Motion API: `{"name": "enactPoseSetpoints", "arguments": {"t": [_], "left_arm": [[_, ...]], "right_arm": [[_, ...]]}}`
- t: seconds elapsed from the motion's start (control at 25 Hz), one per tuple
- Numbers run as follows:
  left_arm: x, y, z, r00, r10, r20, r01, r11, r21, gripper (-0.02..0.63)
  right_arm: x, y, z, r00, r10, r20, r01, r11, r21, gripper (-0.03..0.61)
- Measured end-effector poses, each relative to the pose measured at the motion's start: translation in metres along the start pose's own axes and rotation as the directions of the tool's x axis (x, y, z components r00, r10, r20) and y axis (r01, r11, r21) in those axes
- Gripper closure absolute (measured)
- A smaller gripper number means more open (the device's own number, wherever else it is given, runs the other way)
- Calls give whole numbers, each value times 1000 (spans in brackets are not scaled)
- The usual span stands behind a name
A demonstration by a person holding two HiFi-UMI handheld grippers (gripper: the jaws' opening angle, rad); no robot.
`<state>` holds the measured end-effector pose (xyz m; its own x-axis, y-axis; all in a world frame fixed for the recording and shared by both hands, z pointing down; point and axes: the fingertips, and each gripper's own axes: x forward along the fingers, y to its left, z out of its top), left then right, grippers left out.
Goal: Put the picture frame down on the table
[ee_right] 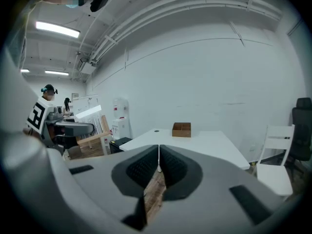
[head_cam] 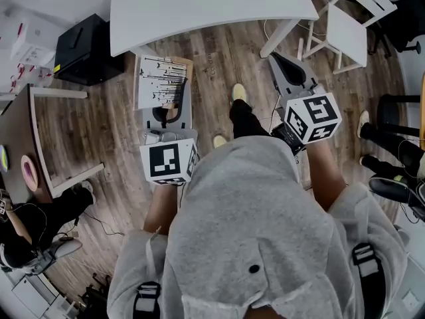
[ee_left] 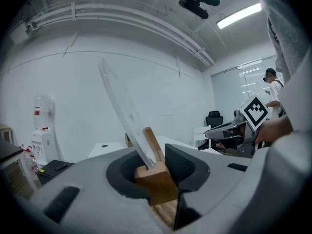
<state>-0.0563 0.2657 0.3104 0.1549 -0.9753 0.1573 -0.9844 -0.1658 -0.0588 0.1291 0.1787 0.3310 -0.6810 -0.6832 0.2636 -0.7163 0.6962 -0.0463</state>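
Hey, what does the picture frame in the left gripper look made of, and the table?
Picture frame: light, bare-looking wood base, tan and matte, with a clear pane you can see the wall through; glass or acrylic, can't tell which. Table: smooth matte white top, likely laminate or painted board.

No legible text, labels or numbers anywhere.

The picture frame [head_cam: 163,82] in the grey left gripper [head_cam: 166,115] shows black streaks on white above a pale wood base. That gripper and the grey right gripper [head_cam: 290,68] each carry a white cube with black square markers. Ahead of them the surface [head_cam: 199,5] is white, and the floor [head_cam: 219,58] is brown planks.
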Motion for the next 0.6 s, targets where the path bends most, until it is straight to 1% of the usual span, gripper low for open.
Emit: {"name": "enactPoseSetpoints", "arguments": {"t": [0.24, 0.44, 0.6], "left_arm": [[44, 10, 4, 1000, 2, -2, -2, 1000, -2, 499], [93, 29, 8, 1000, 7, -22, -7, 1000, -10, 499], [110, 36, 12, 1000, 18, -16, -19, 1000, -4, 500]], "right_arm": [[30, -28, 4, 1000, 0, -16, 0, 1000, 5, 549], [75, -54, 14, 999, 16, -37, -15, 1000, 17, 549], [93, -60, 20, 999, 38, -29, -38, 999, 2, 549]]}}
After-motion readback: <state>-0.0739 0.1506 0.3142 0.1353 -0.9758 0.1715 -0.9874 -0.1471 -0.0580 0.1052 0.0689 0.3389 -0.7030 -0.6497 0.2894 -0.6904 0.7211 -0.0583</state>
